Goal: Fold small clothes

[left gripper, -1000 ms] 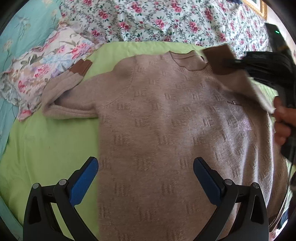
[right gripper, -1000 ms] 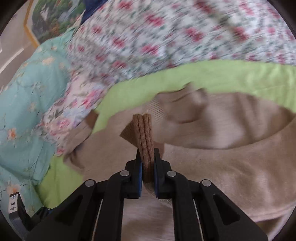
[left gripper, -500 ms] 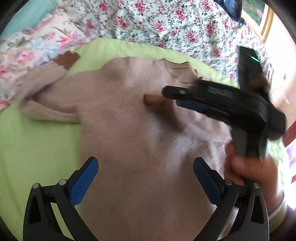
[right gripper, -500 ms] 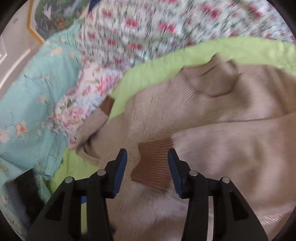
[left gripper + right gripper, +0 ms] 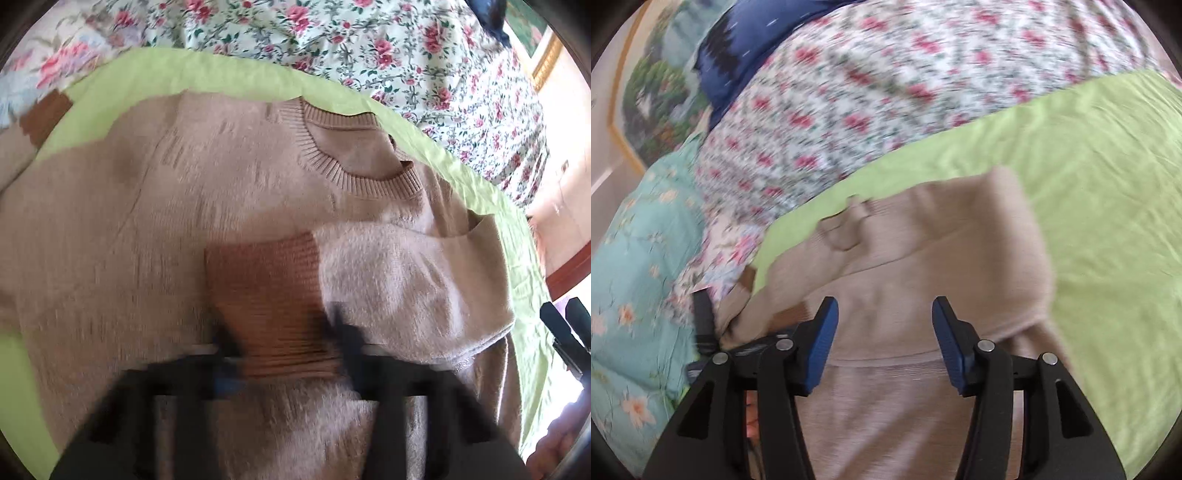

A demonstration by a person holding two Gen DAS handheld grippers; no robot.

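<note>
- A beige knit sweater (image 5: 155, 229) lies flat, front up, on a light green sheet (image 5: 229, 79) spread over a bed.
- Its ribbed round collar (image 5: 354, 177) points toward a floral quilt (image 5: 369, 40) beyond the sheet.
- One sleeve (image 5: 410, 284) is folded across the chest, and its brown ribbed cuff (image 5: 269, 295) rests near the middle of the body.
- The other sleeve stretches off to the side; its brown cuff (image 5: 44, 114) lies at the sheet's edge, against a floral pillow (image 5: 55, 55).
- The left gripper (image 5: 284, 350) is low over the folded cuff and badly blurred. Its dark fingers sit on either side of the cuff's near end, but I cannot tell whether they are pinching it or only framing it.
- The right gripper (image 5: 882, 339) hovers above the sweater's body with its blue-padded fingers (image 5: 822, 343) spread wide and nothing between them.
- In the right wrist view a turquoise flowered blanket (image 5: 631, 280) lies to the left of the bed, and a dark blue pillow (image 5: 738, 55) sits behind the quilt.
</note>
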